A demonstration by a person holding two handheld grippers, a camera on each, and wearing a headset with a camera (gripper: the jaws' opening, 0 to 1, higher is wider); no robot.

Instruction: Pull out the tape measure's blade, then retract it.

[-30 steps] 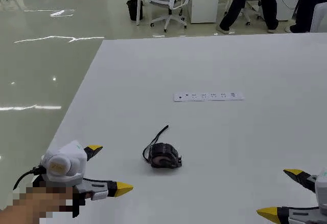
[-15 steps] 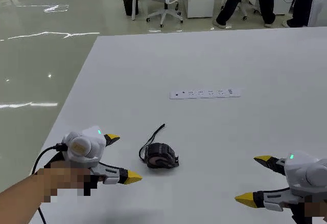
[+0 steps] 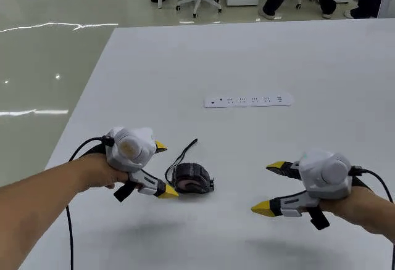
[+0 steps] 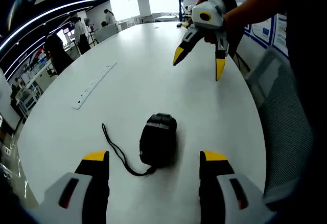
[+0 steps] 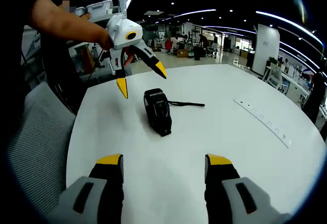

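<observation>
The right tongs [image 3: 268,188] gape wide, well apart to the right of the tape measure [image 3: 190,179]. The left tongs [image 3: 164,169], also wide, hover just left of it. The tape measure lies on the white bench [image 3: 247,54], with a power strip [image 3: 247,101] beyond it.

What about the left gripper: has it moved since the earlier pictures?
Yes. The left gripper has come toward the tape measure, which kept its place by the power strip.

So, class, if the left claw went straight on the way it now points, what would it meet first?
The tape measure. It lies just ahead of the left claw, centred between its open jaws. The claw's height is hard to judge, so it might skim over the top.
</observation>
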